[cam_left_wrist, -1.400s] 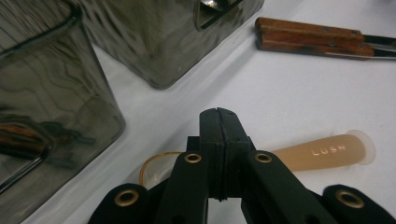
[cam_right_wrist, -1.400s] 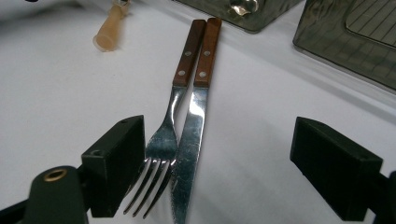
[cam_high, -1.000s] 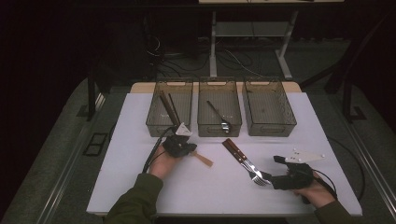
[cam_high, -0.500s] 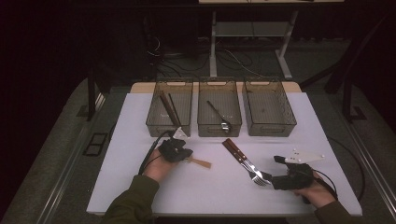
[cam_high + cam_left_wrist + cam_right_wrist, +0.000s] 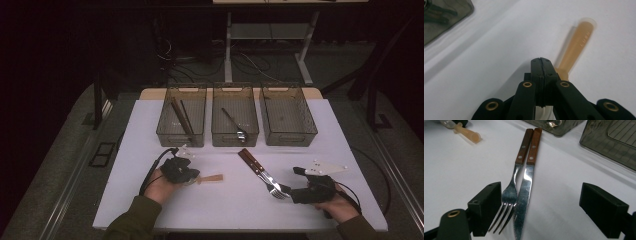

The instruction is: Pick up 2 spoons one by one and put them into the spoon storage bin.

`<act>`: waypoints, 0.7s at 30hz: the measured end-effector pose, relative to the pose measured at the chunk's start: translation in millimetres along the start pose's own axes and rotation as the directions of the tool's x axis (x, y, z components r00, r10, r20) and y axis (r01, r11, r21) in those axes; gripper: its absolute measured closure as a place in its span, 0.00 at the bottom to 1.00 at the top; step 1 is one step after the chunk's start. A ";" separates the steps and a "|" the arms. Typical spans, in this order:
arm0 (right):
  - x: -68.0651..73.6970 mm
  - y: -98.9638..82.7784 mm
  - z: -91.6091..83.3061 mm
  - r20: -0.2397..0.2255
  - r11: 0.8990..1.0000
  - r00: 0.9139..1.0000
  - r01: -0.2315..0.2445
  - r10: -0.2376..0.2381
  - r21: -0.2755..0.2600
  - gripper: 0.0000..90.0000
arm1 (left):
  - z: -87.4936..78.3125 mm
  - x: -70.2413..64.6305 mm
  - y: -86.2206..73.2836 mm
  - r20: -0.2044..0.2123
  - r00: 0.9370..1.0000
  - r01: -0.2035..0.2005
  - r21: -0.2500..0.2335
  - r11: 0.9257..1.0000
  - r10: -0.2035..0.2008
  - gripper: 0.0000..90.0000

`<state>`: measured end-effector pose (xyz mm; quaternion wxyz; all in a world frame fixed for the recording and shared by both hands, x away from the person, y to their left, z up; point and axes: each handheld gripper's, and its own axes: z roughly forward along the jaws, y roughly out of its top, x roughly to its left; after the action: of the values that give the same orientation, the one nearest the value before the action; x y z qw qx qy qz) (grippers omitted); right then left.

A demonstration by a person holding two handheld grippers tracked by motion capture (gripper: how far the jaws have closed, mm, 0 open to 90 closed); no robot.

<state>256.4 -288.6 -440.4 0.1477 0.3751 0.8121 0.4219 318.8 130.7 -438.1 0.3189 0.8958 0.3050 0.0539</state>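
Spoon (image 5: pixel 210 178) pinched in left hand-held gripper (image 5: pixel 186 173); right hand-held gripper (image 5: pixel 539 212) spread around fork (image 5: pixel 511 192) and knife (image 5: pixel 524 190)

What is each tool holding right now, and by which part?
The left tool is shut on one end of the tan plastic utensil; whether that's the bowl end can't be told. The right tool holds nothing: open around the fork and knife tips.

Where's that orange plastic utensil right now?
In the high view the orange plastic utensil lies on the white table, left of the fork and knife, one end pinched in the left gripper.
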 end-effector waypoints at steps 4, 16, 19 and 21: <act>0.4 0.1 -0.1 0.001 1.000 1.000 -0.002 0.002 0.000 0.20 | -4.3 -1.2 -5.4 0.012 1.000 0.003 0.004 1.000 -0.003 1.00; 1.2 1.1 -0.5 0.001 1.000 1.000 0.009 -0.009 -0.001 0.20 | -12.4 -5.6 5.4 0.004 1.000 -0.029 -0.120 0.992 0.029 0.70; 1.8 1.3 -0.7 -0.001 1.000 1.000 0.005 -0.005 0.000 0.20 | -7.3 -11.6 12.0 0.037 0.997 -0.063 -0.136 0.989 0.068 0.59; 2.0 1.4 -0.2 -0.002 1.000 1.000 0.005 -0.005 0.001 0.20 | -2.6 -15.5 17.3 0.055 0.995 -0.077 -0.138 0.987 0.085 0.55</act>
<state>255.7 -286.8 -439.1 0.1478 0.3724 0.8134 0.4216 314.3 112.6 -424.1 0.3858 0.8848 0.2541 0.0602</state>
